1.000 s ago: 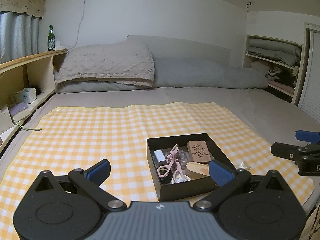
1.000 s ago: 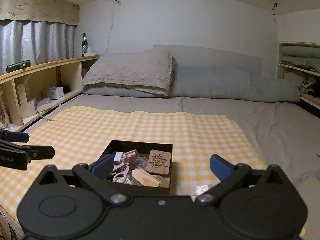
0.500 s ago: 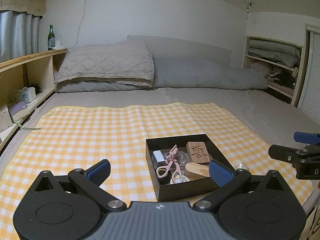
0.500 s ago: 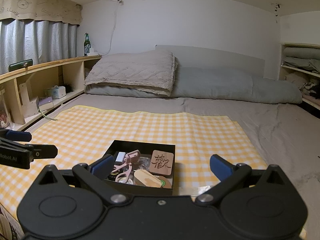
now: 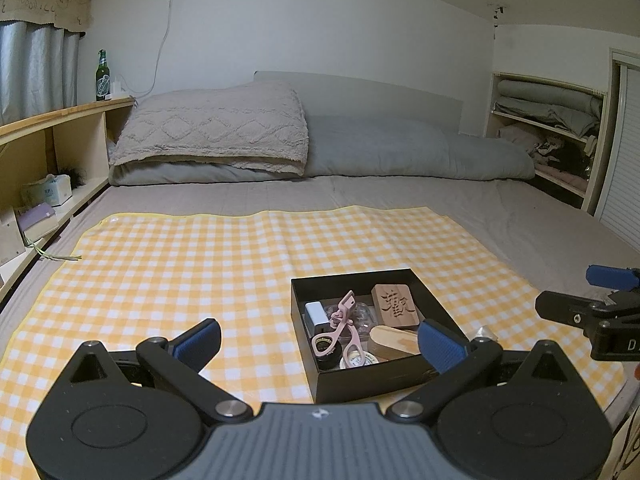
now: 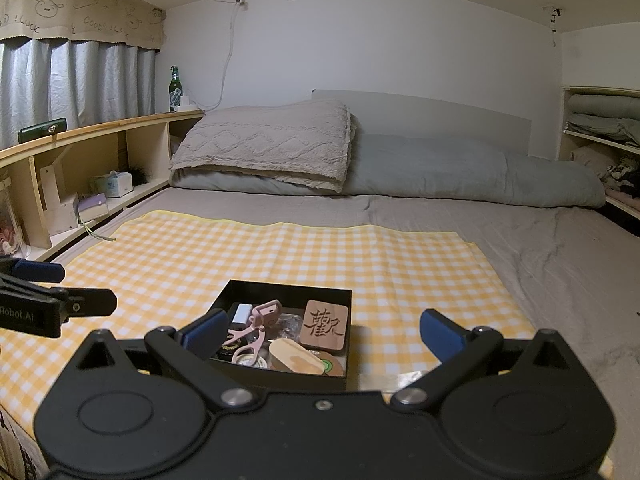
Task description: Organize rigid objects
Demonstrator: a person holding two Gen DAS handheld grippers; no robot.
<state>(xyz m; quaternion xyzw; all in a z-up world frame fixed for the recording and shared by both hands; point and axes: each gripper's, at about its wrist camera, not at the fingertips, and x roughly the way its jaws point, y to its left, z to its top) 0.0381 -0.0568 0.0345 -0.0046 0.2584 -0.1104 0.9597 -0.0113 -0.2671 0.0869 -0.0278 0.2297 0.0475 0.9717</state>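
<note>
Both tools, left tool (image 5: 318,338) and right tool (image 6: 322,334), spread apart, holding nothing. Risk: black box (image 5: 384,376) crammed; grabbing eyelash curler (image 5: 346,326) could snag neighbours.

I read "Robot.AI" on the left tool (image 6: 48,304), "GOOD LUCK" on the curtain valance (image 6: 80,12), and a carved Chinese character on the wooden block (image 6: 325,324). The green bottle's (image 6: 174,90) label is illegible.

Black box (image 5: 384,376): near wall hides the lower contents; clear item (image 5: 362,314) beneath the pink eyelash curler (image 5: 346,322) unidentifiable; round tin (image 5: 328,346) lettering too small to read; right gripper (image 5: 600,312) cut by frame edge.
</note>
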